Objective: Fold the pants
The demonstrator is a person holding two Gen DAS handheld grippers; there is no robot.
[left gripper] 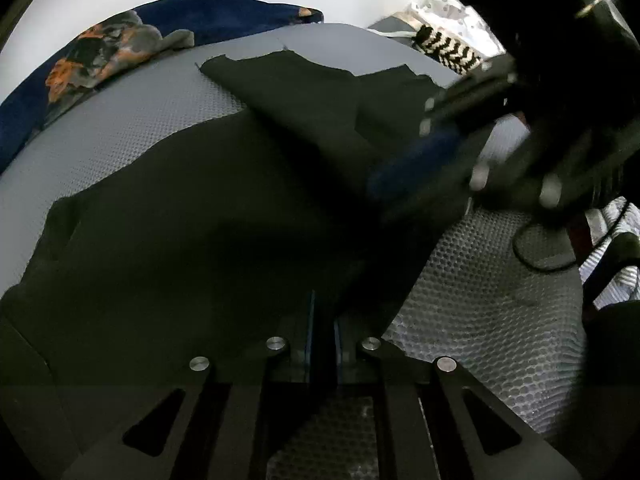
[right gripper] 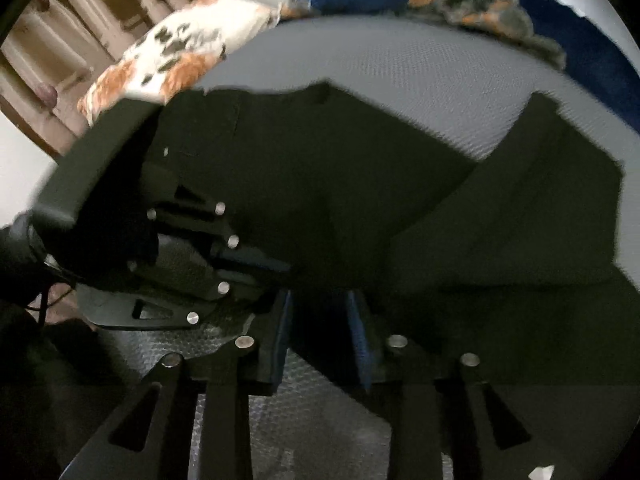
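- A pair of dark pants (left gripper: 192, 220) lies spread over a grey, honeycomb-textured bed surface (left gripper: 132, 120) and covers most of its middle.
- One pant leg (left gripper: 288, 88) is folded across the other and reaches toward the far edge of the bed.
- The left claw (left gripper: 322, 332) points steeply down at the near edge of the pants. Its blue-lined fingers stand almost together, with only a thin slit between them.
- Dark cloth lies right at the left claw's fingertips, but the pictures do not show whether any of it is pinched.
- In the right wrist view, the right claw (right gripper: 320, 332) stands partly open over the near edge of the pants. Dark cloth lies in the gap between its blue pads (right gripper: 362, 344), and the pads are not pressing on it.
- The two claws are near each other at the near side of the bed. The left claw appears blurred in the lower left of the right wrist view.
- A dark blue blanket with orange and grey patches (left gripper: 100, 52) is bunched along the far edge of the bed.
- A white cushion with orange and dark marks (right gripper: 180, 56) sits at a far corner.
- A black and white zigzag-patterned item (left gripper: 448, 50) lies at the other far corner.
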